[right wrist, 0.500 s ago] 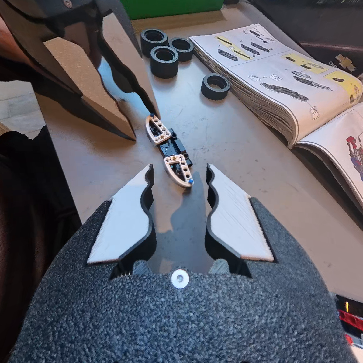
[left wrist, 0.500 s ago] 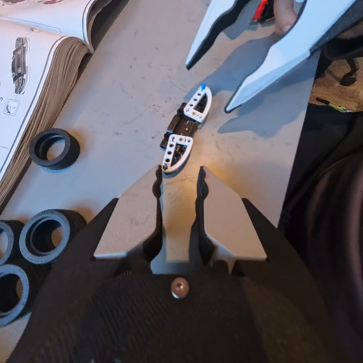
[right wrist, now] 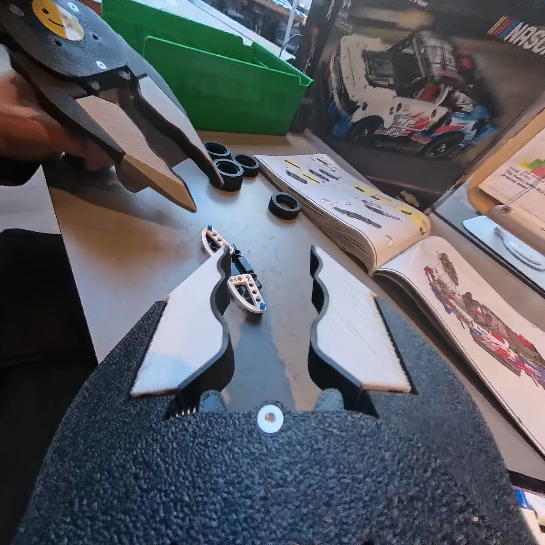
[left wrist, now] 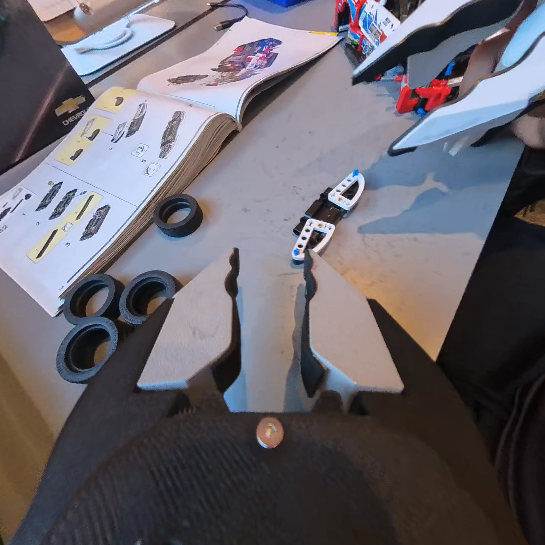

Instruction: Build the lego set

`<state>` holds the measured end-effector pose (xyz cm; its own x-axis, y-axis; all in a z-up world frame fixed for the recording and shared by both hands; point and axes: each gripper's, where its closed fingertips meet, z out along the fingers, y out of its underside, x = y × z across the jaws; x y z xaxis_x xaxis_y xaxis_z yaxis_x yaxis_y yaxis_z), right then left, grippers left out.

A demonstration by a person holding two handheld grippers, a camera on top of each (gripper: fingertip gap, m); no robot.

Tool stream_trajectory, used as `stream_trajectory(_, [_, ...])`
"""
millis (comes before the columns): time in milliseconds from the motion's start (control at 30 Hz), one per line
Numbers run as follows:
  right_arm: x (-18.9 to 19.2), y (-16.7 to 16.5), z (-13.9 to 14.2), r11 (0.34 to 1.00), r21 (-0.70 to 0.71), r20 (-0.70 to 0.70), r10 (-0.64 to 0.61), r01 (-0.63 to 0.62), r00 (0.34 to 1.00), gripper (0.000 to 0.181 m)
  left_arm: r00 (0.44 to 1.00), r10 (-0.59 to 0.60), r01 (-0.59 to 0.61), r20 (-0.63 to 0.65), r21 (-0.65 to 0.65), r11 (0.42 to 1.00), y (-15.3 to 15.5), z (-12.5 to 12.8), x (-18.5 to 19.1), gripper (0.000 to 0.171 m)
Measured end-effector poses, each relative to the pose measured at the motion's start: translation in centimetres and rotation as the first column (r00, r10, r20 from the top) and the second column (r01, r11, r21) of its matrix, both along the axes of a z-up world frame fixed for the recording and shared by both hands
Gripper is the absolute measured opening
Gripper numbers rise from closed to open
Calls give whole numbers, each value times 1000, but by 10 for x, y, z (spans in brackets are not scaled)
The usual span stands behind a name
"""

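Two hand-held grippers, both dark-bodied.

Left gripper [left wrist: 269, 256]: black shell with fine ribbed, woven-looking texture; two flat grey fingers [left wrist: 194, 330] tapering to points, inner edges black and wavy; one silver screw [left wrist: 269, 432] centred just behind the finger roots. From the right wrist view, a round yellow smiley sticker [right wrist: 56, 19] on top of the shell, behind small pale screw heads.

Right gripper [right wrist: 269, 252]: black shell with coarse pebbled grain; two white fingers [right wrist: 188, 333] edged in black, same wavy inner profile, faint ridges across the faces; a white washer with screw [right wrist: 269, 418] centred behind the finger roots.

Dark clothing [left wrist: 507, 295] beside the left gripper.
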<state>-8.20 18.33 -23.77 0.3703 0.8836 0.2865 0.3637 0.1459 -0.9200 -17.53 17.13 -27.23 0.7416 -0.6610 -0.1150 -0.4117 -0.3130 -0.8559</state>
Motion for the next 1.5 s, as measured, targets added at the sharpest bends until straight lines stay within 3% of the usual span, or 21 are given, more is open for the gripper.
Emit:
stream_trajectory(200, [-9, -2, 8, 999, -26, -52, 21, -23, 998, 52, 999, -26, 26, -23, -20, 999, -3, -5, 1, 47])
stream_trajectory(500, [-16, -13, 4, 987, -104, -52, 120, -125, 991, 47, 1000, -29, 29, 6, -4, 1000, -3, 0, -7, 33])
stream_trajectory(767, [-6, 4, 20, 978, -162, -195, 96, -128, 976, 42, 990, -37, 51, -139, 99, 994, -7, -3, -2, 19])
stream_trajectory(967, [-5, 11, 18, 983, -159, -176, 64, -92, 982, 40, 991, -44, 52, -127, 64, 997, -7, -6, -2, 21])
stream_trajectory(1200, [-11, 12, 1, 970, -233, -77, 50, -66, 996, 34, 986, -114, 118, -123, 21, 993, -13, -10, 5, 29])
stream_trajectory(1400, [-8, 1, -39, 932, -354, 218, 166, -81, 962, 51, 964, -229, 213, -134, -123, 969, -17, -28, 15, 44])
stream_trajectory(1500, [-10, -6, -42, 914, -393, 273, 223, -103, 936, 53, 958, -273, 252, -88, -195, 948, -10, -31, 20, 53])
